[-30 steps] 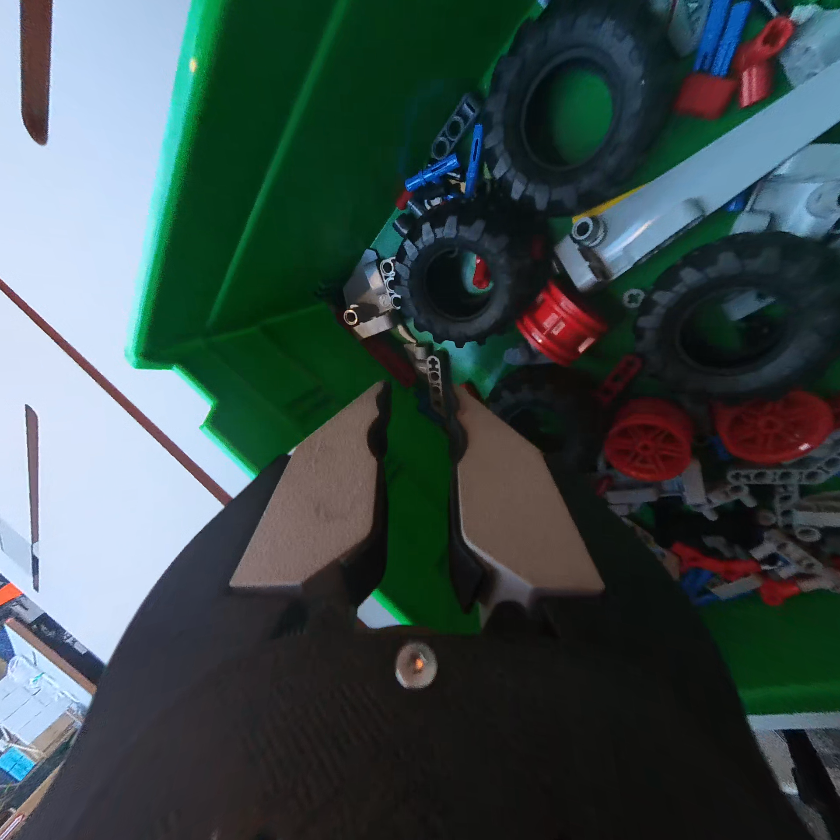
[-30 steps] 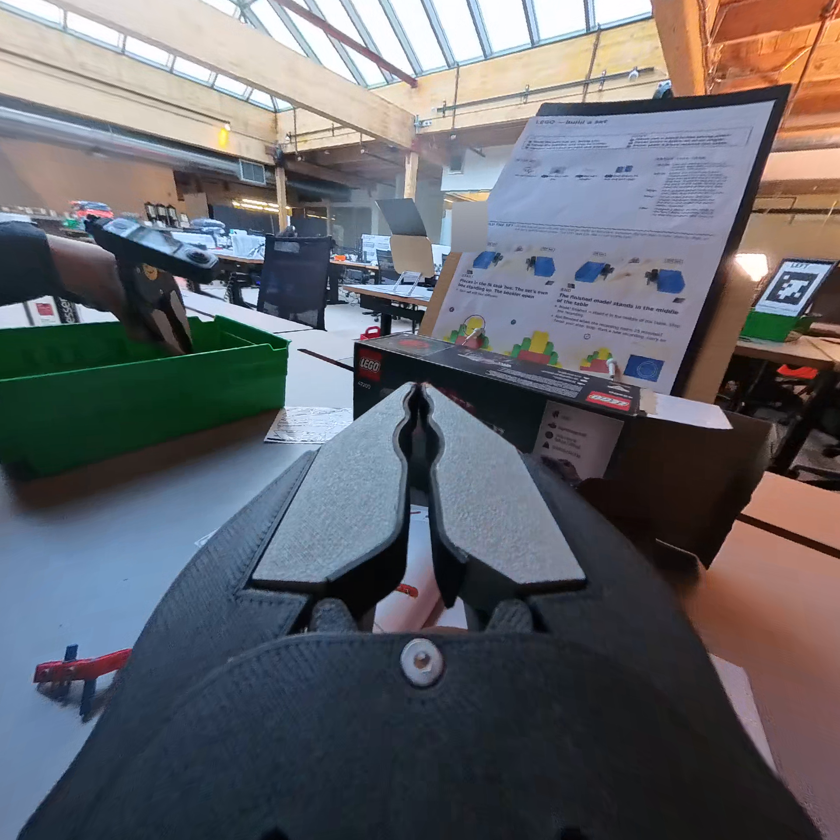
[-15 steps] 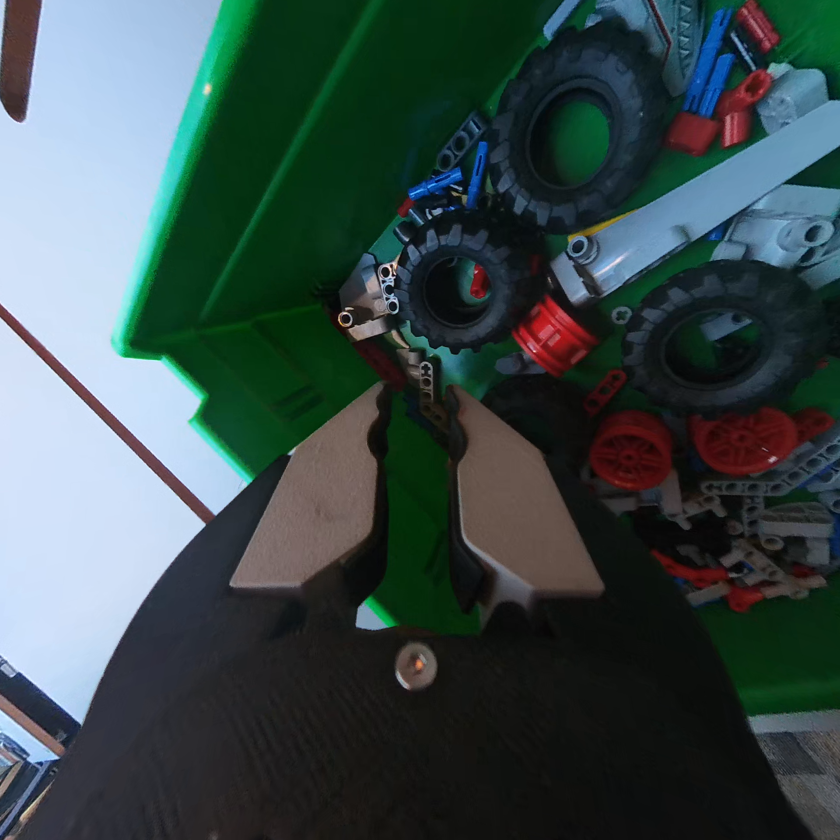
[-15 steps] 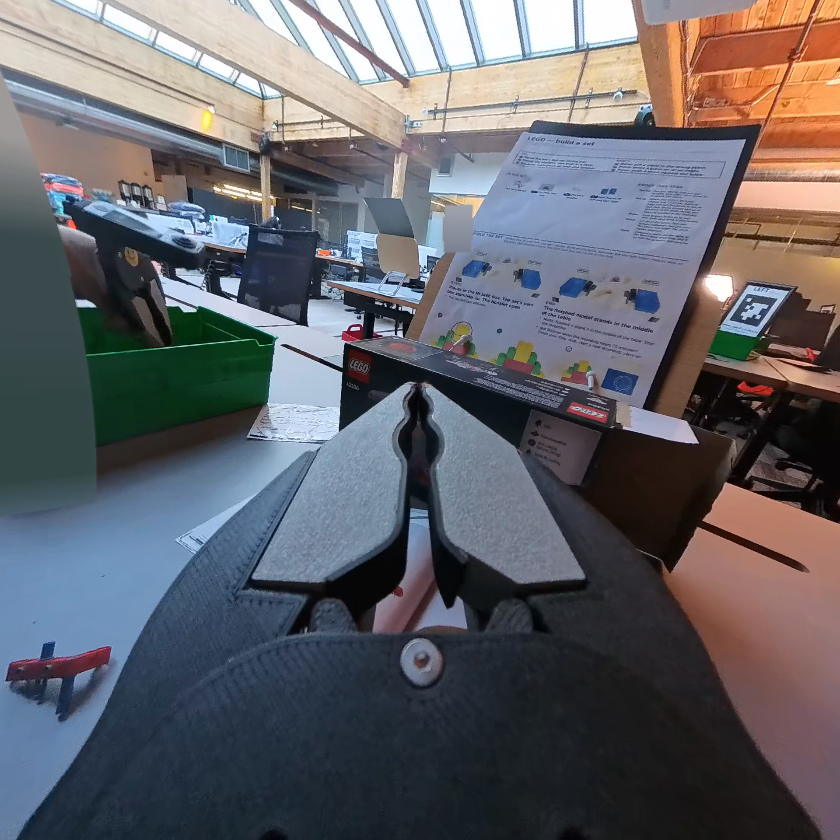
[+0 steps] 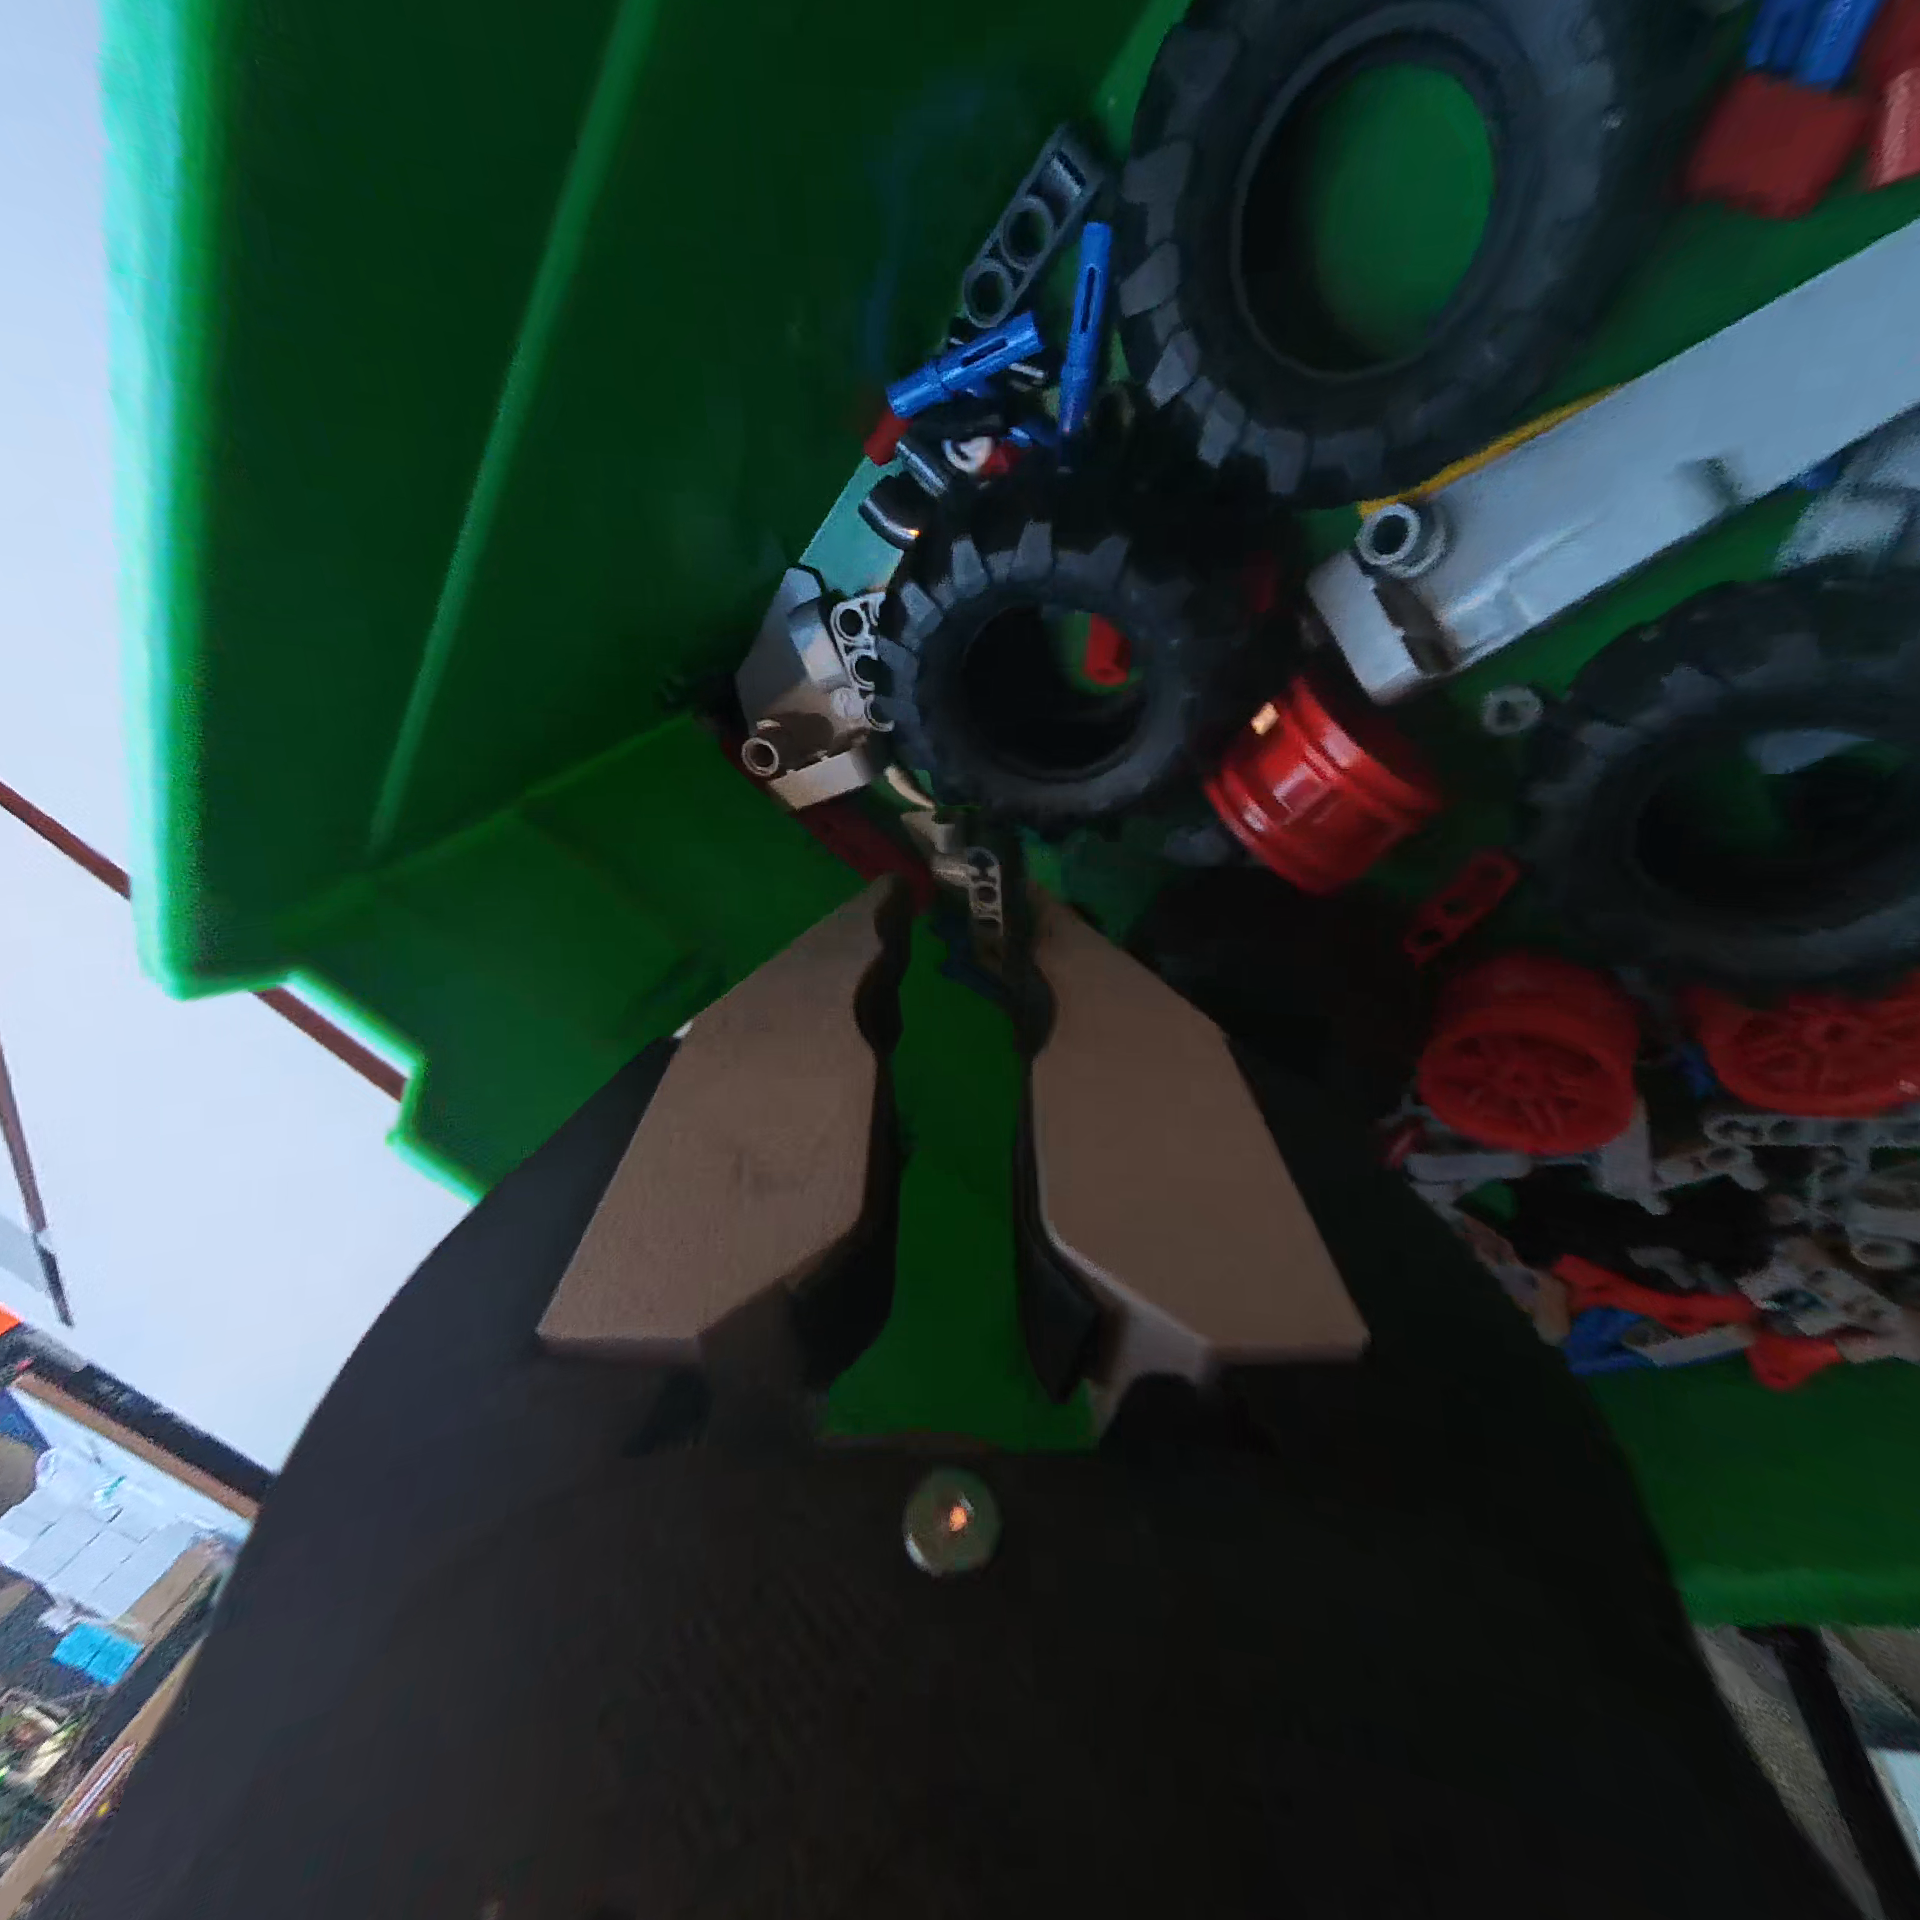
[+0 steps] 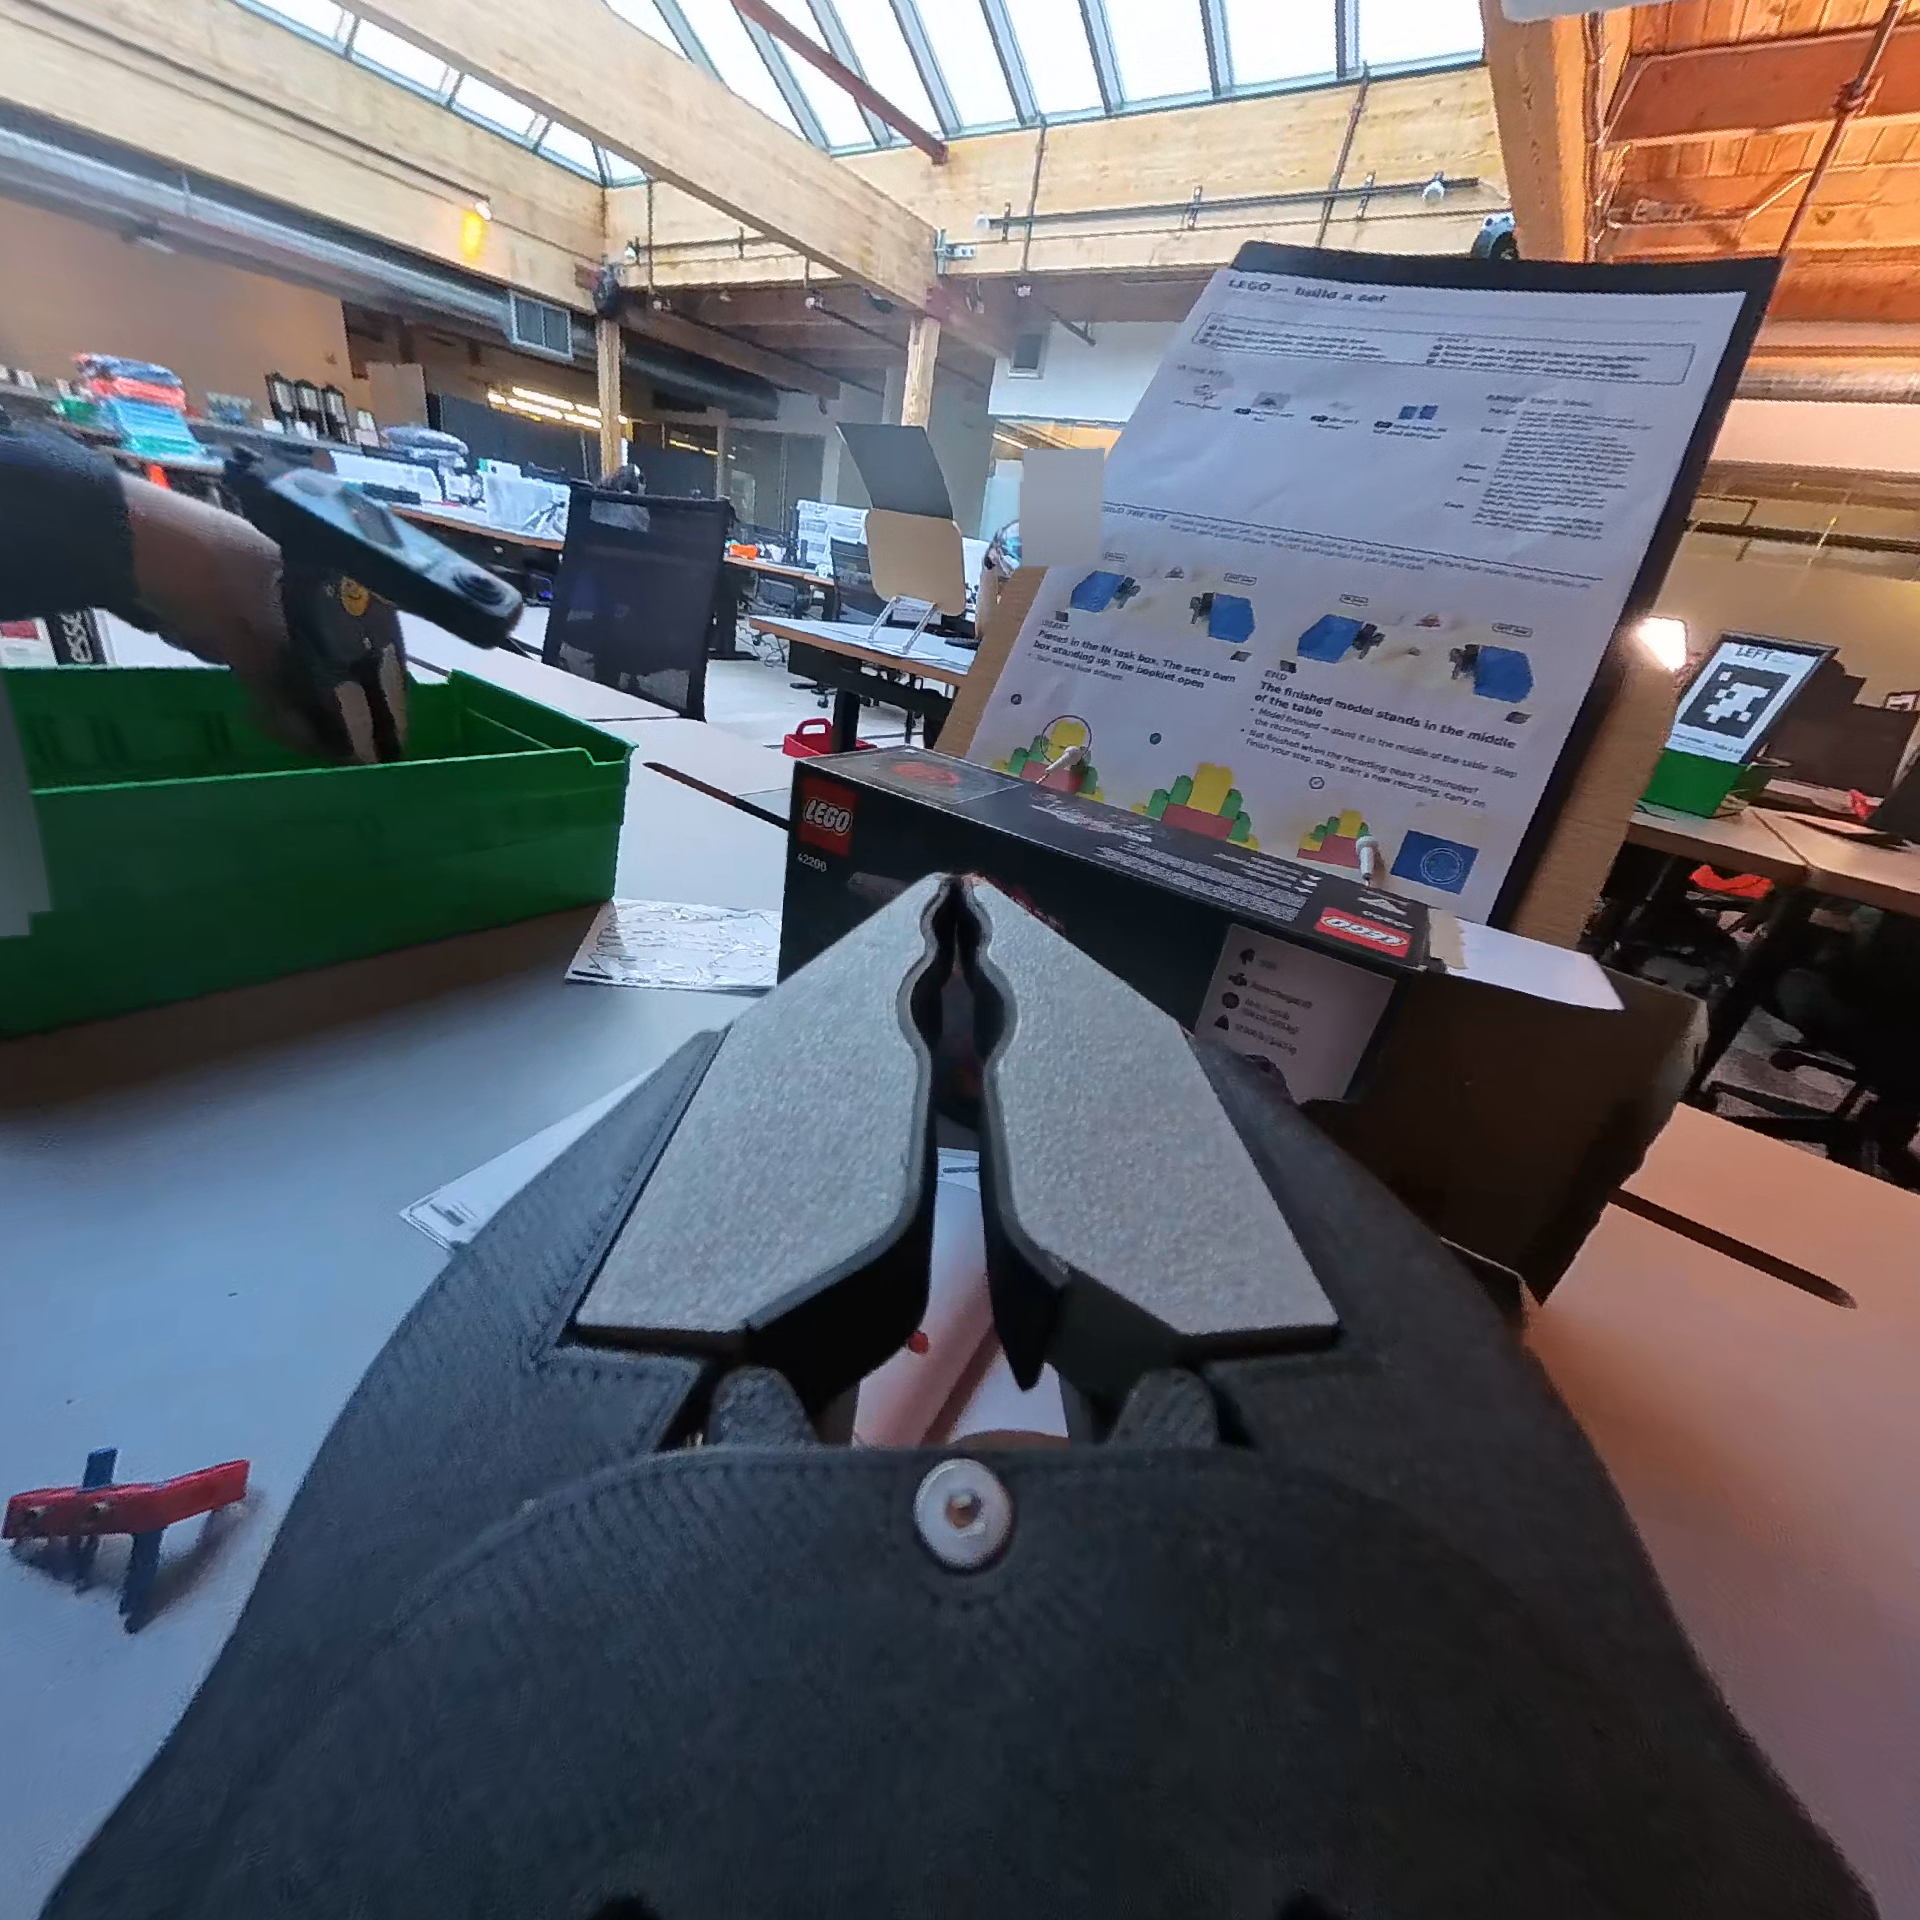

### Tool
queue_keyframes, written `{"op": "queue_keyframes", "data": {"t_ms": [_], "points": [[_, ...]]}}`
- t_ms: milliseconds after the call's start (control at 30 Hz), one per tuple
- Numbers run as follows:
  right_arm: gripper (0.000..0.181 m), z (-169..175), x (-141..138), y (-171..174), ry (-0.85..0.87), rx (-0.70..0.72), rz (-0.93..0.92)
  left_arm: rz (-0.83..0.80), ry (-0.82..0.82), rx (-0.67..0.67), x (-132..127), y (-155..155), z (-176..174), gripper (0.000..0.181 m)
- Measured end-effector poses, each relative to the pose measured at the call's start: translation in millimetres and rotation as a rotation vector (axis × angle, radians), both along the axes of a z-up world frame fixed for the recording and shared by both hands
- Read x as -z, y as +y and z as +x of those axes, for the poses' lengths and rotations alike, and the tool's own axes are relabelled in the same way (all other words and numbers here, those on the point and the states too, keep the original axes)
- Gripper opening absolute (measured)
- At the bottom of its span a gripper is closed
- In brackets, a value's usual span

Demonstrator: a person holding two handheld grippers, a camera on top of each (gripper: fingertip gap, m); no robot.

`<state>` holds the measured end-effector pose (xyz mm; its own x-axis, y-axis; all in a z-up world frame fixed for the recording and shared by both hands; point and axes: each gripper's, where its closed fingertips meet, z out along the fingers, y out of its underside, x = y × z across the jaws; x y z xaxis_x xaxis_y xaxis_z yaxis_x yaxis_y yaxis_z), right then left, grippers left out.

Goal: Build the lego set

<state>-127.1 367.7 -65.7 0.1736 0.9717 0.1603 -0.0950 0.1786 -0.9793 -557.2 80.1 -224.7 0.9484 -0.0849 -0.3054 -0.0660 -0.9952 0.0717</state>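
Down in the green bin [image 5: 436,520], the left claw [image 5: 961,935] is spread, its tips at a small grey beam [image 5: 977,878] just below a small black tyre [image 5: 1039,686] at frame centre; whether they touch it is unclear. Red hubs [image 5: 1320,795] and bigger tyres [image 5: 1351,229] lie to the right. At the centre of the right wrist view, the right claw [image 6: 958,894] is pressed together, empty, above the table [image 6: 208,1195], facing a black box [image 6: 1091,883]. A red piece [image 6: 125,1507] lies lower left.

big tyre [image 5: 1340,239] cut off at top edge, left gripper [image 6: 358,717] tips hidden behind green bin [image 6: 312,862] wall
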Motion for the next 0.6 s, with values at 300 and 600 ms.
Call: {"op": "queue_keyframes", "data": {"t_ms": [300, 600], "points": [[0.000, 1, -2, -2, 0.008, -0.020, -0.006, -0.098, -0.095, -0.026, 16, -3, 6, 0.014], [0.000, 6, -10, -5, 0.041, -0.030, -0.001, -0.157, -0.113, -0.030, 16, -13, 10, 0.005]]}}
